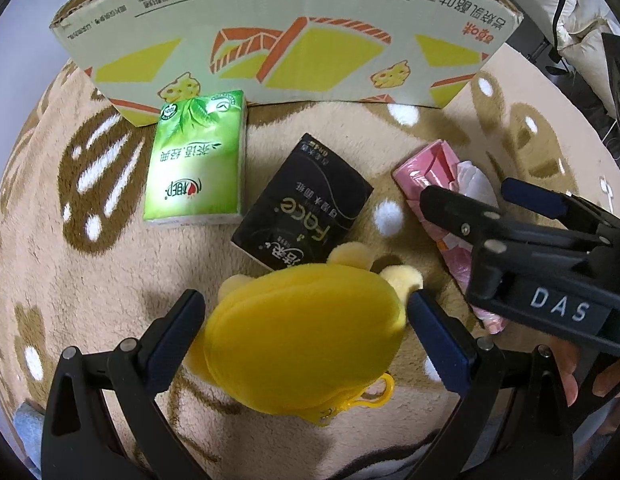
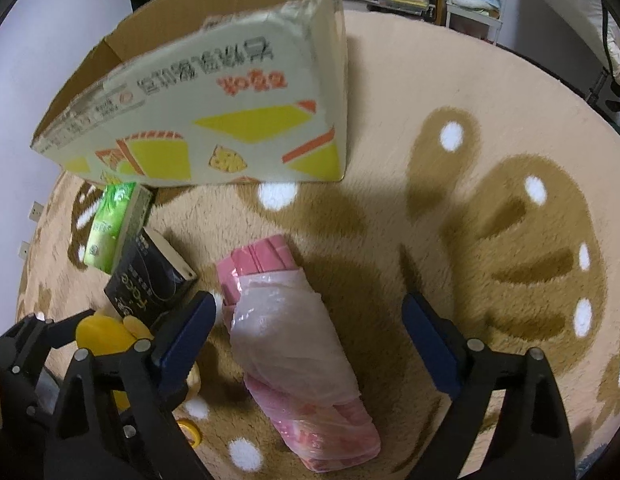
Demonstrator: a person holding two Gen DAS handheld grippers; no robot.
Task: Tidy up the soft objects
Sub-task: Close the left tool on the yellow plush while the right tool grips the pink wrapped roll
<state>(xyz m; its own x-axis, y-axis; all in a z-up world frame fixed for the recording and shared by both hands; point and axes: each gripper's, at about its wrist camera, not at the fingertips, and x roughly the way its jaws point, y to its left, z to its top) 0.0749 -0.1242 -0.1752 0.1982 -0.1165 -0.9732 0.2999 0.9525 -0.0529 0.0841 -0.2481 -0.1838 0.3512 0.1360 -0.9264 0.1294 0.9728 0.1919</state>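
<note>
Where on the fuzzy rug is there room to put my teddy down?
The widest bare rug lies right of the pink tissue pack and the cardboard box. Left of the green tissue pack is open rug too. It's crowded in the middle: green pack, black tissue pack, yellow plush toy and pink pack sit close together.

Both cameras look steeply down from close above the rug [image 1: 90,280], facing the cardboard box [image 1: 286,48]. The left view sits right over the yellow plush [image 1: 302,340]; the right one over the pink pack [image 2: 294,340]. Both share the box, tissue packs and plush.
</note>
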